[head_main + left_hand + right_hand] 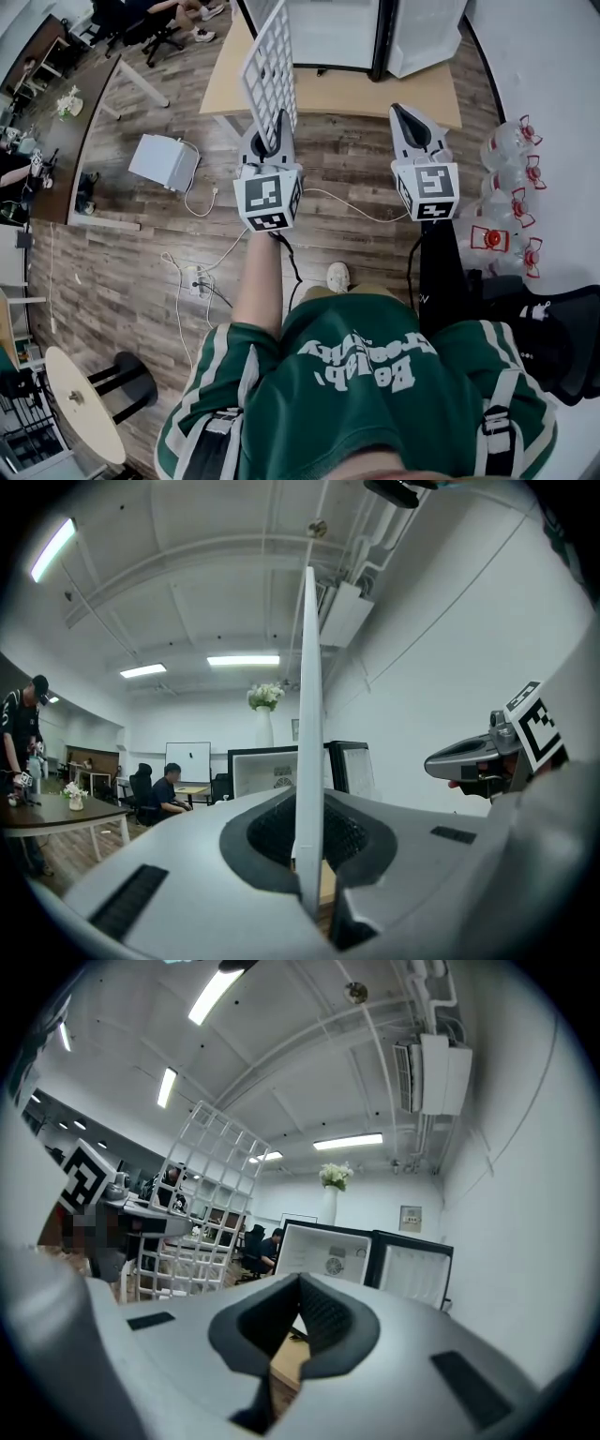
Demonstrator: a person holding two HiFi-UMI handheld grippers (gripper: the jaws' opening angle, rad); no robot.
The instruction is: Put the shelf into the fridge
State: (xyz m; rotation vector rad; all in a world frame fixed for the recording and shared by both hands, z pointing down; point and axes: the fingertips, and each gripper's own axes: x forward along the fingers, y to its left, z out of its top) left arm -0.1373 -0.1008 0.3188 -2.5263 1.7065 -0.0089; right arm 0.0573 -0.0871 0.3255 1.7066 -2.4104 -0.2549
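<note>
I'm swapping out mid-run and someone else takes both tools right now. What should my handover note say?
Left tool: shut on the white grid shelf, held upright on its edge.
Right tool: shut, empty.
Fridge: ahead on the low wooden platform, with its door open.
Done: shelf picked up.
Left: probably step closer, turn the shelf flat and slide it in.

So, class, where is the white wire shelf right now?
Head view, upper left: the shelf stands on edge, clamped in the left gripper, just before the open fridge.
</note>
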